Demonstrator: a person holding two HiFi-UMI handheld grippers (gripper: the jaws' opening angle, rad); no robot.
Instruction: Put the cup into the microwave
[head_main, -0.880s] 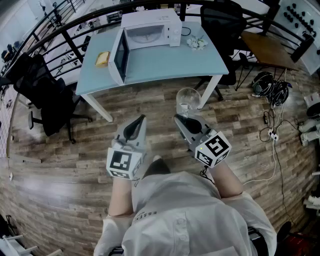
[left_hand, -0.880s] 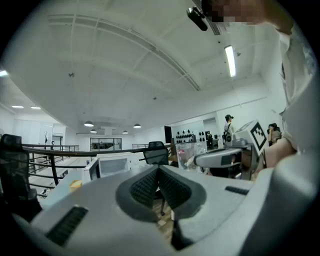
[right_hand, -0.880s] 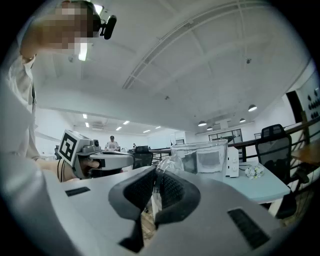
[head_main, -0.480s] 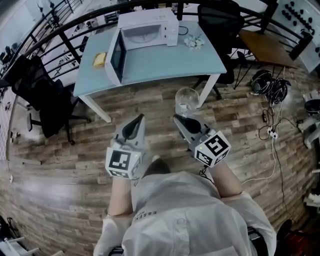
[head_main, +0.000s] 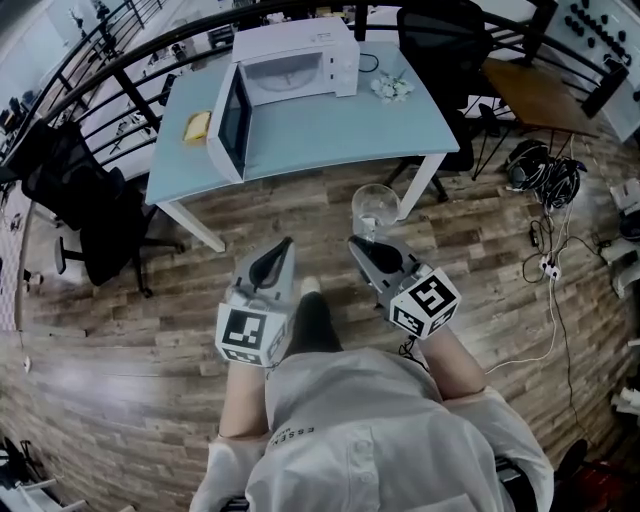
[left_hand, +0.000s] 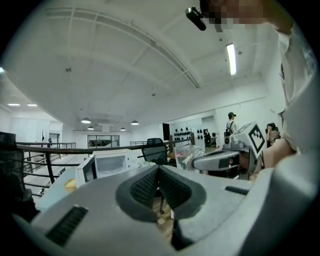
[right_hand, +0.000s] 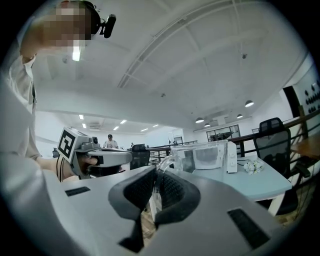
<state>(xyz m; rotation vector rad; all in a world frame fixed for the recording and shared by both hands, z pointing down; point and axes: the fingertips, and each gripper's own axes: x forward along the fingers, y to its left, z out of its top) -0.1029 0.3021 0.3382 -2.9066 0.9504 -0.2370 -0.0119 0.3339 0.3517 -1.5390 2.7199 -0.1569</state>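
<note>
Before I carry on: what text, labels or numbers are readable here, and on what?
No text reads with certainty.
White shirt: small dark print near the collar, too small to read.
White microwave: panel markings too small.
Clear plastic cup: pale patch, blurred.
Left gripper and right gripper cubes: square markers only, no words.

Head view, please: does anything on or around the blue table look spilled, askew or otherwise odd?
Nothing stands out. The microwave sits upright on the table with its door swung open; nothing looks spilled.

On table (head_main: 350, 122): microwave (head_main: 298, 58); before table: cup (head_main: 375, 206).
</note>
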